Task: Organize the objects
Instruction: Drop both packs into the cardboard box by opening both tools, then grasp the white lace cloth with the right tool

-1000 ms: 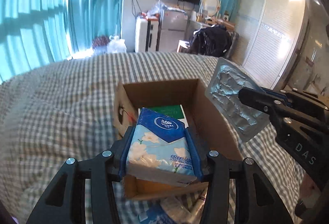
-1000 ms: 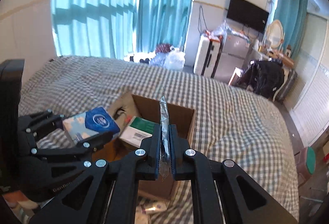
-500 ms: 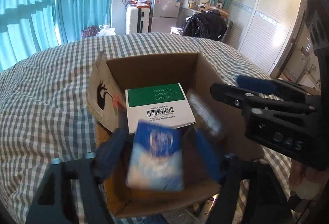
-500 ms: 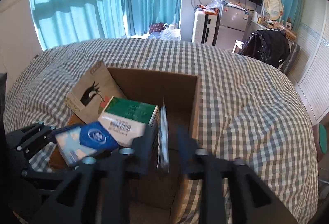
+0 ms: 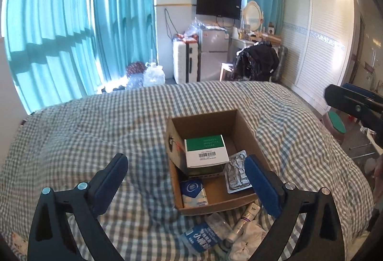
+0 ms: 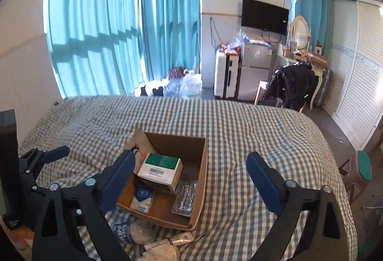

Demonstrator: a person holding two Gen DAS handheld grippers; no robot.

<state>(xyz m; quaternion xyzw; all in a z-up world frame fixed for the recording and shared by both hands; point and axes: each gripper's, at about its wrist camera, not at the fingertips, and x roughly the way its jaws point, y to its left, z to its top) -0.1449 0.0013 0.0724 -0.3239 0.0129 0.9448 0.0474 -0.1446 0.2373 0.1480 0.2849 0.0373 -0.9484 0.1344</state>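
My left wrist camera looks down from above the near left of the cardboard box (image 5: pixel 213 160), facing the curtains. My right one sits above its near right, equally close. Both share the box, checked bed (image 6: pixel 251 136) and far wall.

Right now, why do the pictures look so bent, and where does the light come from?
Both wrist views are fisheye: the checked bedspread bulges and dark corners ring each frame. In the left view, daylight glows through the teal curtains and the white louvred wardrobe glares at top right. In the right view, the brown cardboard box and the open right gripper look sharp, not blurred.
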